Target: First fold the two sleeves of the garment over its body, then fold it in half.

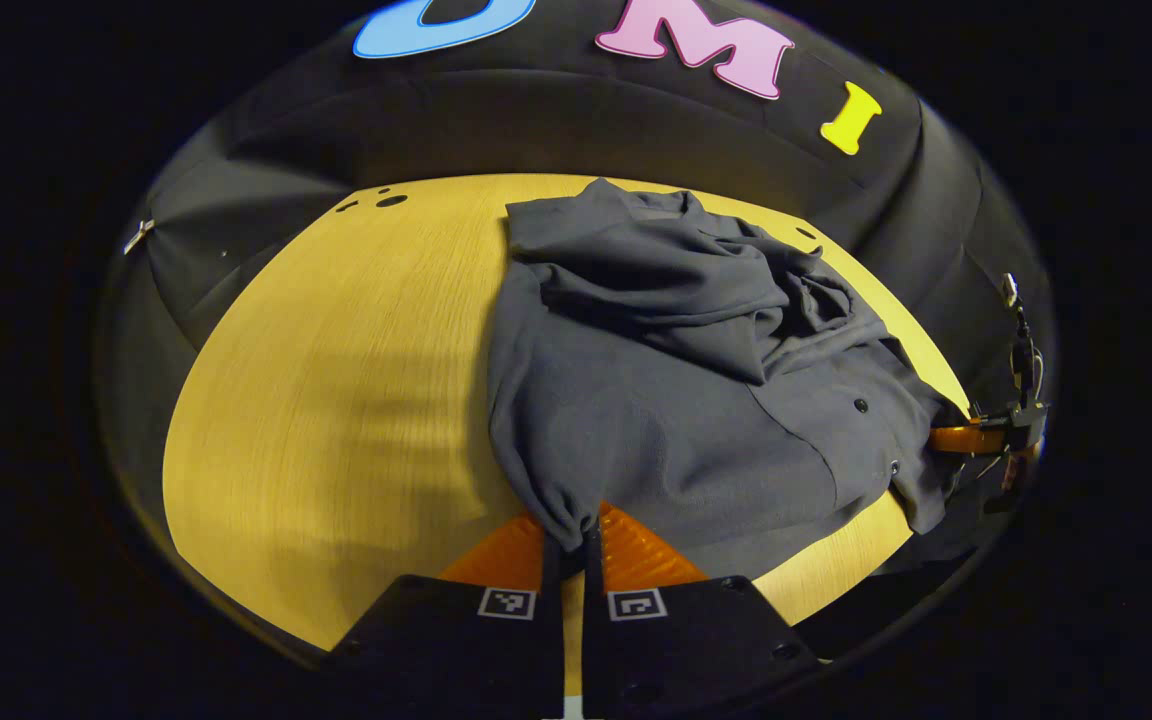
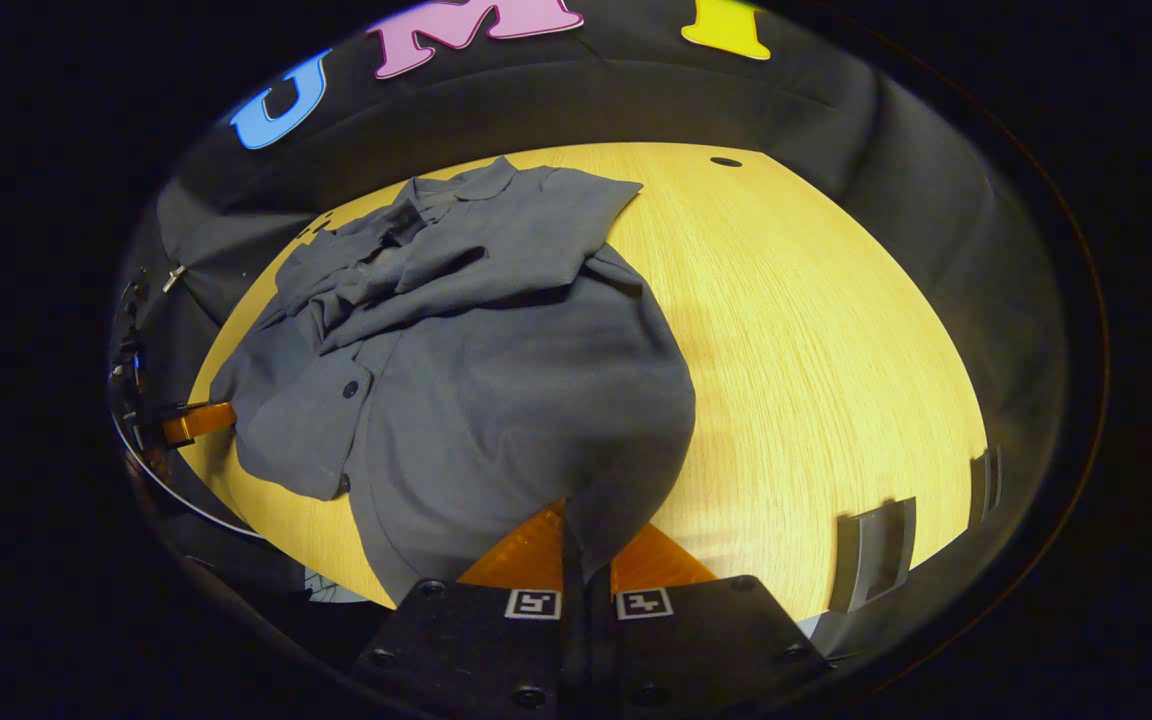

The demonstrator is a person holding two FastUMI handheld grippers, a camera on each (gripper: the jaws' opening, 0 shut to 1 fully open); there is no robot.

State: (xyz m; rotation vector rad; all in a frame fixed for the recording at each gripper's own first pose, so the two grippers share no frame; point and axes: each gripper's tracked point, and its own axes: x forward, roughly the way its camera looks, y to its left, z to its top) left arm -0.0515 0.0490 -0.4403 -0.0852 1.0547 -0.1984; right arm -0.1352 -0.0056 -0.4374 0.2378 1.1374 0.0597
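Note:
A dark grey buttoned shirt (image 1: 656,400) lies on the yellow wooden table (image 1: 336,400), collar toward the far wall, with both sleeves bunched over its chest. In the left gripper view, my left gripper (image 1: 569,540) is shut on a gathered corner of the near hem, and the other gripper (image 1: 976,437) shows far off at the shirt's right edge. In the right gripper view, the shirt (image 2: 476,380) spreads ahead and my right gripper (image 2: 584,560) is shut on the opposite hem corner. The left gripper (image 2: 194,420) shows at the shirt's left edge there.
Small round holes (image 1: 391,200) mark the table's far corner, and another hole (image 2: 725,161) sits near the far edge. Grey brackets (image 2: 871,555) stand at the table's near right rim. Bare wood (image 2: 836,350) stretches right of the shirt. Black cloth walls the booth.

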